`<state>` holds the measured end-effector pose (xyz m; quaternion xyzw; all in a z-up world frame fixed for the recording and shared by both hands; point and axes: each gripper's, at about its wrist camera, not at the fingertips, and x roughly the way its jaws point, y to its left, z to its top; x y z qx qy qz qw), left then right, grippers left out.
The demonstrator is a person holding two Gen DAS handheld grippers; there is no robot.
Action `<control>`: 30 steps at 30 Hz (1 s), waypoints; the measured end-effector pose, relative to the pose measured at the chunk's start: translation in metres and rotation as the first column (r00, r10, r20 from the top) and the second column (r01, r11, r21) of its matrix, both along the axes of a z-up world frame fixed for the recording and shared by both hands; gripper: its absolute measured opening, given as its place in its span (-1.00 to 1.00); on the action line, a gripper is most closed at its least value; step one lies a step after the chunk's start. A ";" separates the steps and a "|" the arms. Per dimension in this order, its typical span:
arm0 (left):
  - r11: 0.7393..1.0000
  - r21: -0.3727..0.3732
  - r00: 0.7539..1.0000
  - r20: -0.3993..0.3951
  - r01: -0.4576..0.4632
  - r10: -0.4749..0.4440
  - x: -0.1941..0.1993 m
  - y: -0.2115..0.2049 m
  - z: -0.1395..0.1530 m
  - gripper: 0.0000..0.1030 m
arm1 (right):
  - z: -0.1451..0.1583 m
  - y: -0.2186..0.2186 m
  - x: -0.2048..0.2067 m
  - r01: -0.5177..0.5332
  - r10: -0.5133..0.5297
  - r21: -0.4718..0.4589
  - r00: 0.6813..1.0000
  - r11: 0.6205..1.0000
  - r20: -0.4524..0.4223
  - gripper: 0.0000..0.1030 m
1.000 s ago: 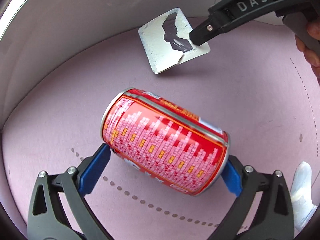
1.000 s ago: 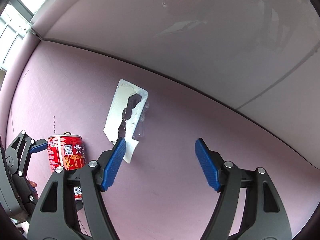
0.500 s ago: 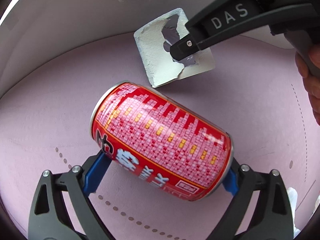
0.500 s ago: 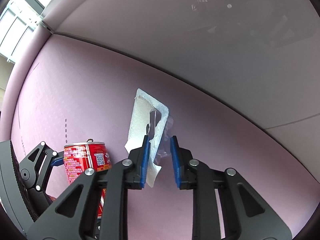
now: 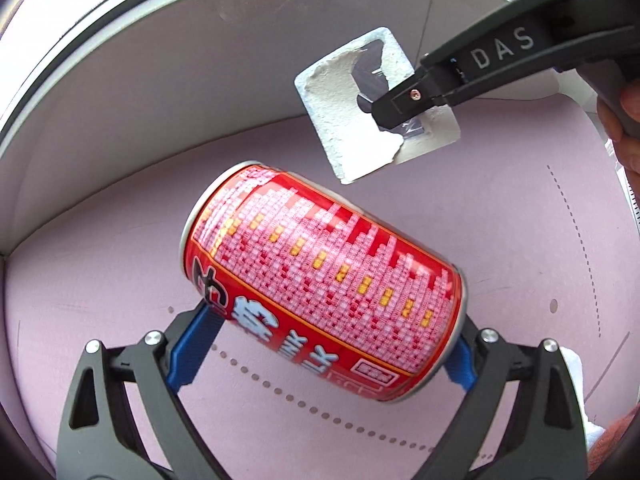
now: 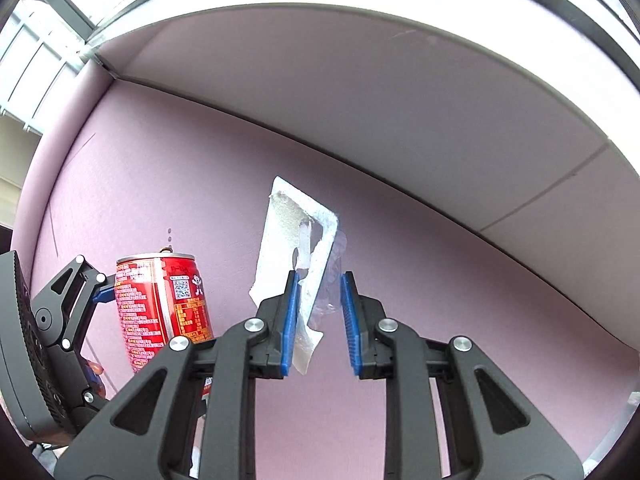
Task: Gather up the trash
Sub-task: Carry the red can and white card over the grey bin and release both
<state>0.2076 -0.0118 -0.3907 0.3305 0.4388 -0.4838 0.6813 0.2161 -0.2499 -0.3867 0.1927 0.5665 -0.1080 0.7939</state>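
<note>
A: Left wrist view, and the pink table (image 5: 120, 280) fills the floor of it, with a pale wall (image 5: 180, 80) curving behind.

B: Biggest item on show is the red can (image 5: 324, 280), lying across the left gripper (image 5: 320, 356). Its two blue pads press on the can's two ends, so the fingers are spread about a can's length and clamped on it. The can looks clear of the table.

A: From the right wrist camera the same can (image 6: 160, 304) sits at the lower left, pull tab up, with the left tool's black frame beside it.

B: Next down in size, the torn white card (image 5: 352, 108), with a bit of clear plastic at its ragged hole. It hangs off the table, in front of the wall.

A: And the right gripper (image 6: 318, 320)? The card (image 6: 288, 240) stands between its blue pads. The left pad touches the card; the other stands a narrow gap away, with crumpled plastic in between.

B: So nearly closed. Whether it truly pinches the card, I can't tell from either view.
</note>
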 end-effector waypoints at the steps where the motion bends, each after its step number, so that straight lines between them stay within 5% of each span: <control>1: 1.000 -0.001 1.000 0.008 0.011 -0.011 -0.007 -0.002 0.013 0.81 | 0.008 0.001 0.000 0.005 -0.005 0.000 1.000 1.000 0.001 -0.62; 11: 0.990 -0.060 0.990 0.072 0.127 -0.122 -0.038 0.001 0.183 0.81 | 0.146 -0.001 -0.053 0.110 -0.111 0.007 0.993 0.994 0.041 -0.62; 18: 0.960 -0.123 0.967 0.082 0.250 -0.241 -0.083 -0.012 0.302 0.81 | 0.257 -0.023 -0.135 0.281 -0.275 -0.048 0.957 0.959 0.097 -0.62; 24: 0.898 -0.176 0.914 0.110 0.404 -0.390 -0.145 -0.039 0.377 0.81 | 0.329 -0.047 -0.242 0.523 -0.506 -0.077 0.846 0.849 0.166 -0.62; 30: 0.806 -0.214 0.834 0.149 0.552 -0.531 -0.228 -0.081 0.418 0.81 | 0.360 -0.048 -0.362 0.713 -0.691 -0.076 0.697 0.697 0.194 -0.62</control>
